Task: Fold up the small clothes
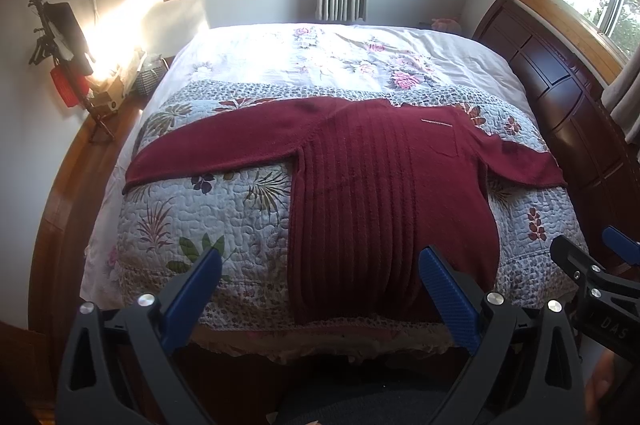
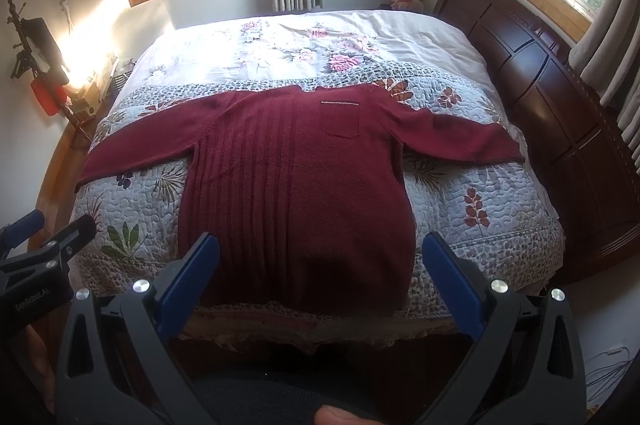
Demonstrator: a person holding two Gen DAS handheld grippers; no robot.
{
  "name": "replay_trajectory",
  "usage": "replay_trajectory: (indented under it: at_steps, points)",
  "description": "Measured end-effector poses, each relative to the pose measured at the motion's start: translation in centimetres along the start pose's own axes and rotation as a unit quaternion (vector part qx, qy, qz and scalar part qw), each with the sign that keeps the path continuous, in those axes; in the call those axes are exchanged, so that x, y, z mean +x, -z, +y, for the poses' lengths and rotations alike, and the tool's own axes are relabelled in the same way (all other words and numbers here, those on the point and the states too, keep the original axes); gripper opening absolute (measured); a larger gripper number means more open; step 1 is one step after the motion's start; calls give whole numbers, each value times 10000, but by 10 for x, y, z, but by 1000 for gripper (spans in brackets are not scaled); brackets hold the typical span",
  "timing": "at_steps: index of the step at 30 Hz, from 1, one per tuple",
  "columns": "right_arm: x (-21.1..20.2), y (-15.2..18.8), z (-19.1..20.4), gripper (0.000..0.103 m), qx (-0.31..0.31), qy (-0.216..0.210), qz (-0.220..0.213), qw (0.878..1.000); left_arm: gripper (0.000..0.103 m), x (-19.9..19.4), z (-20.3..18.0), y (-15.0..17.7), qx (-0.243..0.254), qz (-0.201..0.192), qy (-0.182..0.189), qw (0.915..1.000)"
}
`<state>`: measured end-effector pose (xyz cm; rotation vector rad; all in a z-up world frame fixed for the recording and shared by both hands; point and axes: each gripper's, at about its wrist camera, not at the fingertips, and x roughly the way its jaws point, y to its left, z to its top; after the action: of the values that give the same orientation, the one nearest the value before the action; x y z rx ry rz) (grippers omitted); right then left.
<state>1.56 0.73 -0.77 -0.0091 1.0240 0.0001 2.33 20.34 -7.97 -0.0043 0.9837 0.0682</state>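
Note:
A dark red ribbed sweater (image 1: 384, 193) (image 2: 296, 185) lies flat on the bed, hem toward me, both sleeves spread out sideways, a small chest pocket on its right side. My left gripper (image 1: 320, 261) hovers open above the near edge of the bed, in front of the hem and apart from it. My right gripper (image 2: 320, 245) is open too, held just before the hem with nothing between its blue fingers (image 2: 452, 277). Each gripper shows at the edge of the other's view: the right gripper (image 1: 596, 261) and the left gripper (image 2: 52, 229).
The bed carries a floral quilt (image 1: 224, 209) (image 2: 480, 209) over a pale flowered sheet (image 1: 344, 57). A dark wooden headboard (image 2: 540, 97) stands at the right. Clutter and a stand (image 1: 60, 57) fill the left corner. Windows sit behind and to the right.

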Motion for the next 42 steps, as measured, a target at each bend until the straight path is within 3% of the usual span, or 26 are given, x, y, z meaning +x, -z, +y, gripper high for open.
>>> replay_trajectory:
  at_steps: [8,12,15,16,18,24,27,30,32,34,36,38,42]
  points:
    - [8,-7,8,100,61,35,57,10000,99,17,13,-14,-77,-12,112,9999]
    - [8,-9,10,100,145,47,-155,9998,99,25,18,-19,-52,-80,195,9998]
    - [6,-5,3,100,221,-22,-900,9957,99,29,22,-20,-39,-630,563,9964]
    - [12,-4,2,100,129,-24,-974,9952,99,33,25,-20,-60,-799,746,9940]
    - [34,-4,-3,100,-92,308,-730,9968,99,50,23,-25,-18,-730,1045,9918]
    - [72,-2,-74,100,474,849,-499,9940,99,95,10,-36,-177,-161,1738,9845]
    - [93,-7,-126,100,927,897,-464,9906,99,113,-3,-41,-329,185,1988,9793]
    - [124,-11,-189,100,1558,608,-356,9853,99,125,-20,-44,-523,471,2135,9744]
    - [148,-12,-238,96,2110,348,-250,9765,99,127,-33,-45,-583,541,2137,9737]
    - [174,-12,-292,66,2794,-96,-171,9600,99,126,-45,-45,-650,550,2166,9725]
    - [205,-10,-345,59,3444,-564,-35,9371,99,126,-56,-46,-739,540,2123,9729]
    - [232,-6,-392,58,4050,-1230,-156,9058,99,128,-65,-47,-856,566,2063,9731]
    - [285,-5,-471,58,4920,-1682,-303,8536,99,133,-80,-50,-1137,657,1938,9722]
